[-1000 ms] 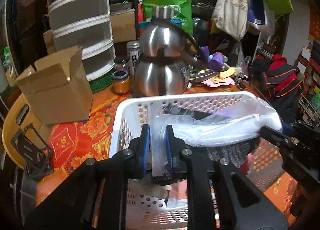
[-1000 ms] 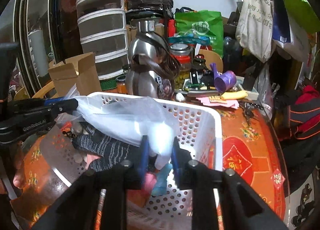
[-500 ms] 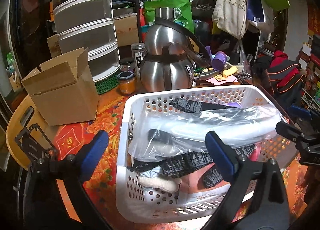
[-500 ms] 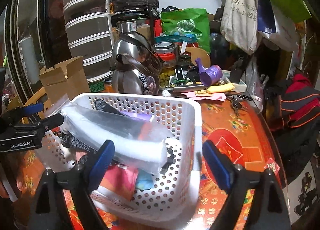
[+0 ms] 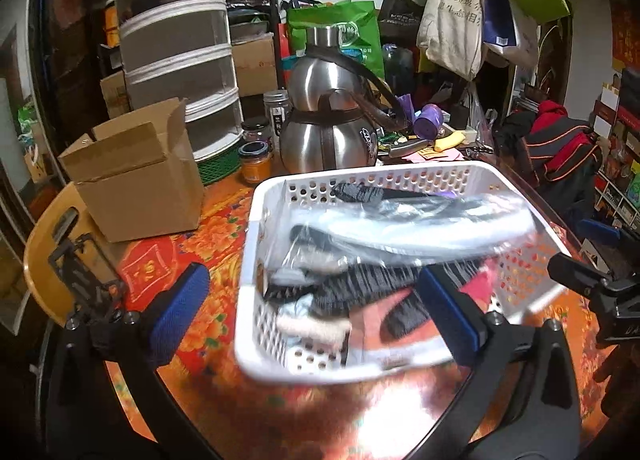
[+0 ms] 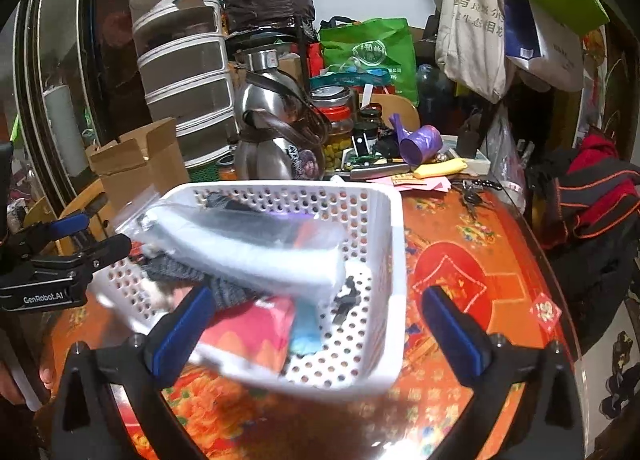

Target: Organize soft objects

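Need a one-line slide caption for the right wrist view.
Right gripper opening, nothing between its jaws, above the white perforated basket holding a clear plastic bag and socks on the red floral tablecloth.

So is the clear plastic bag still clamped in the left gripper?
No: the left gripper has its jaws opening wide with nothing between them, and the clear plastic bag lies in the white basket.

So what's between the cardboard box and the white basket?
Only bare red flowery tablecloth lies between the cardboard box and the white basket, seen in the left wrist view.
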The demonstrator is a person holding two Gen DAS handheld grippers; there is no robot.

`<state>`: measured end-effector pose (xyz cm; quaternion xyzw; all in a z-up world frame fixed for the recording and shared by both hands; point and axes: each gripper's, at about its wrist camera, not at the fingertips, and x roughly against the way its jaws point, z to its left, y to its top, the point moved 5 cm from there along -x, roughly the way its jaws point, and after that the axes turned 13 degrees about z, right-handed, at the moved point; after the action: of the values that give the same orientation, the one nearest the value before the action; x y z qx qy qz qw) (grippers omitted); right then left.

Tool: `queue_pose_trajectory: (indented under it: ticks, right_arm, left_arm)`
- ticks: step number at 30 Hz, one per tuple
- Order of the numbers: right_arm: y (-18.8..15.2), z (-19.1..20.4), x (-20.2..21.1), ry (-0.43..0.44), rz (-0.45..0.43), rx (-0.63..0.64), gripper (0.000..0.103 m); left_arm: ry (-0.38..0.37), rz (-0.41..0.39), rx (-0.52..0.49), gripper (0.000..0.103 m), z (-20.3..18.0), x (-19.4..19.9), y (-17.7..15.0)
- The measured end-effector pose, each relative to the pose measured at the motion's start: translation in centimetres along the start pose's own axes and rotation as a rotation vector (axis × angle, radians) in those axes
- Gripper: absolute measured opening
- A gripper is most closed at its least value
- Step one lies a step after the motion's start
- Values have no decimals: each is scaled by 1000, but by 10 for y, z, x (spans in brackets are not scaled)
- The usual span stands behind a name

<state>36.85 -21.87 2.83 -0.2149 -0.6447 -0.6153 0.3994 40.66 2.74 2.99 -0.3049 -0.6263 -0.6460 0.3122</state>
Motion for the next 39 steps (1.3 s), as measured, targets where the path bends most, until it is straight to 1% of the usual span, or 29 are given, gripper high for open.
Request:
queue_pose_trajectory:
  ticks: [1, 3, 4, 5, 7, 8, 10, 12, 14, 16, 17, 19, 22, 23, 26, 27, 30, 34, 37, 39]
  right_arm:
    - [-4, 1, 3, 2, 8, -6, 103]
    - [-18, 7, 19, 60, 18, -21, 103]
    - [-25, 9, 28, 72, 15, -27, 103]
    - [-36, 13, 42, 47, 9, -22, 103]
    - [-54, 19, 64, -18, -13, -7, 103]
    - [-69, 24, 80, -55, -26, 5, 103]
    - [-91, 33, 104, -66, -54, 6, 103]
    - [-116, 41, 133, -81, -117, -22, 103]
    - [-141, 53, 159, -107, -142, -38, 103]
    - [-160, 64, 178, -61, -138, -48, 103]
    - [-172, 71, 191, -34, -122, -55, 103]
    - [-189, 80, 209, -33, -98, -67, 103]
    - [-214, 88, 235, -49, -110, -91, 103]
    - [-221, 89, 242, -46, -111, -100, 103]
    - [-230, 90, 260, -13, -139, -131, 103]
    - [-231, 91, 263, -19, -141, -125, 103]
    - [-229, 94, 263, -56, -126, -103, 103]
    - [-225, 98, 255, -83, -114, -80, 103]
    - [-223, 98, 250, -78, -103, -84, 103]
    - [-222, 98, 248, -75, -100, -88, 103]
  left_arm:
    - [4, -3, -1, 103, 0, 7, -5]
    - [29, -12, -3, 103, 0, 26, -19]
    - [31, -16, -3, 103, 0, 35, -27]
    - [24, -25, 1, 103, 1, 46, -36]
    - [-22, -55, 2, 103, 2, 73, -61]
    - [-32, -54, 4, 103, 3, 82, -72]
    - [-52, -67, 15, 103, 5, 108, -98]
    - [-48, -94, 23, 103, 7, 135, -121]
    - [-56, -96, 32, 103, 7, 160, -144]
    - [-114, -108, 46, 103, 7, 189, -168]
    - [-128, -109, 45, 103, 6, 201, -179]
    - [-115, -106, 40, 103, 2, 229, -202]
    - [-98, -127, 38, 103, -4, 267, -233]
    - [-104, -131, 32, 103, -6, 277, -242]
    - [-142, -139, 31, 103, -13, 296, -256]
    - [-153, -145, 21, 103, -17, 303, -261]
    - [-144, -135, -5, 103, -27, 308, -263]
    - [-162, -124, -1, 103, -33, 306, -262]
    - [-146, -120, 2, 103, -33, 302, -258]
    - [-145, -117, 5, 103, -30, 294, -250]
